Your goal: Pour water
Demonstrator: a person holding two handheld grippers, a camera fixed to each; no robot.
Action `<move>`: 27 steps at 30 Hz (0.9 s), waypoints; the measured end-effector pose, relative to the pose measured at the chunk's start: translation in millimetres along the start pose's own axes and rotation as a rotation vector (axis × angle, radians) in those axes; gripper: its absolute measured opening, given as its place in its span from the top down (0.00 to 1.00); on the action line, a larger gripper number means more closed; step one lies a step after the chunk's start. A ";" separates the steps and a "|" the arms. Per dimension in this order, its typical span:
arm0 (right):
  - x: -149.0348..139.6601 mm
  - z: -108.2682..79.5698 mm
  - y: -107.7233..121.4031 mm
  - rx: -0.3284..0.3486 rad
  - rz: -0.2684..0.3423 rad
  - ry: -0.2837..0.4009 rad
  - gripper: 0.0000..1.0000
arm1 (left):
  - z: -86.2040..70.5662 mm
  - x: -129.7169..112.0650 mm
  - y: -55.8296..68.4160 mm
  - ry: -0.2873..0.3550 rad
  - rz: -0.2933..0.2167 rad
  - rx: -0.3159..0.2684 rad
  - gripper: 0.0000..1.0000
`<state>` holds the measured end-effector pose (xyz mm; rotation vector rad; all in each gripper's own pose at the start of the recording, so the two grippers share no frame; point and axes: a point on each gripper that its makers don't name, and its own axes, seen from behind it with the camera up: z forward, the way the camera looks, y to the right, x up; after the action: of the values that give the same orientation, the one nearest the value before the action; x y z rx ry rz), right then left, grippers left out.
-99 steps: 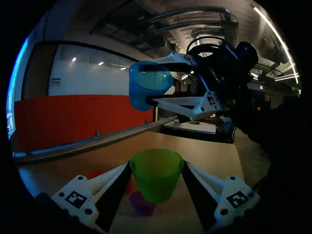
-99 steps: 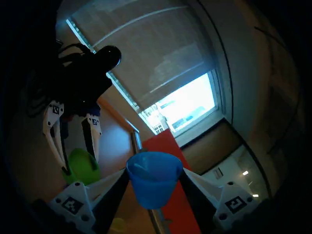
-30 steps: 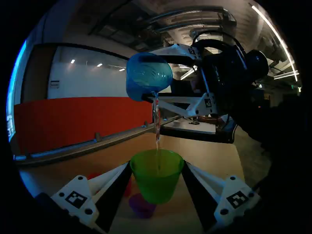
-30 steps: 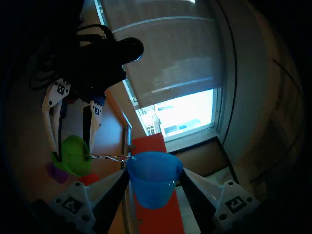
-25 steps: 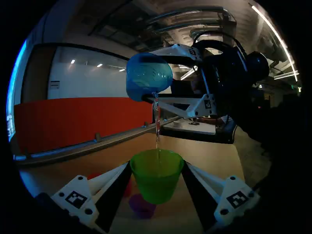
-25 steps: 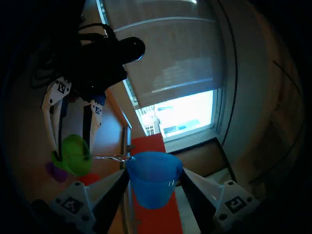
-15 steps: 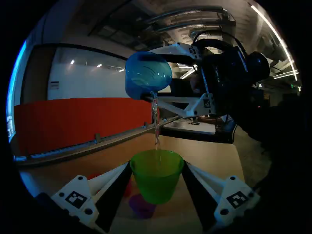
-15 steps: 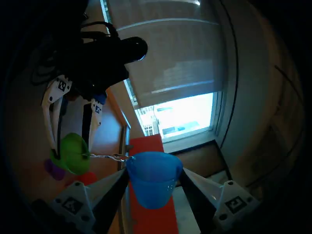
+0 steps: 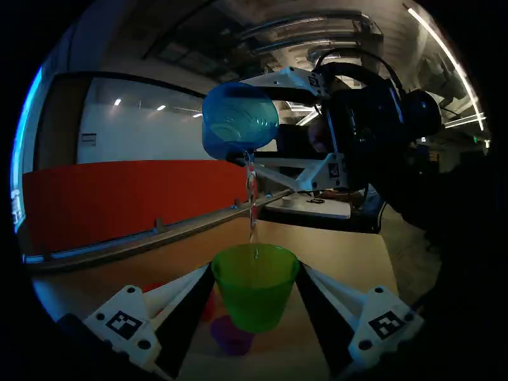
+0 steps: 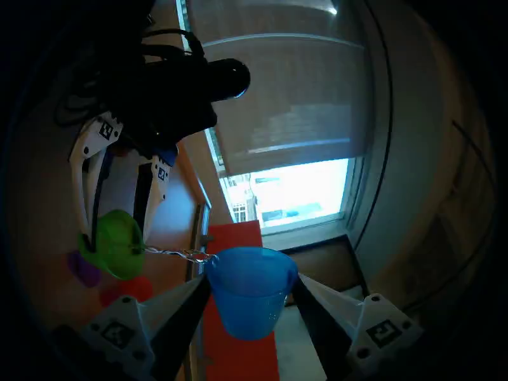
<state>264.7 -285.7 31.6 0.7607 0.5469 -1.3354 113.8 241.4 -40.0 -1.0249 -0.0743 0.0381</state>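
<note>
Left tongs (image 9: 254, 270) clenched on the green cup (image 9: 255, 289), held upright over the counter (image 9: 336, 244). Right tongs (image 10: 251, 279) clamped round the blue cup (image 9: 240, 120), tipped high above the green one, with a thin stream of water (image 9: 251, 197) falling into its mouth. To pour well: hold the green cup level and centred under the stream; ease the blue cup's tilt slowly, lip aimed at the middle, no jerks, nothing over the rim. Fill level hard to judge through the dim plastic, perhaps low. Wooden counter below, a purple cup (image 9: 230, 333) just under the green one. Behind, from the left: red wall panel (image 9: 127, 197), glass partition (image 9: 146, 124), pipes (image 9: 298, 28) and strip lights (image 9: 444, 57) overhead.
</note>
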 end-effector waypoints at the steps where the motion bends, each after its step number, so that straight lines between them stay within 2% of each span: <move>1: -0.1 0.0 -0.1 0.000 -0.004 0.001 0.10 | 0.1 0.0 0.0 0.000 0.000 0.000 0.12; 27: 1.5 1.3 -2.7 -0.007 -0.089 0.028 0.10 | 1.0 0.1 -0.7 0.001 -0.001 -0.002 0.11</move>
<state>262.2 -287.8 30.9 0.7570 0.6137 -1.4064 113.8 241.9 -38.9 -1.0272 -0.0741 0.0369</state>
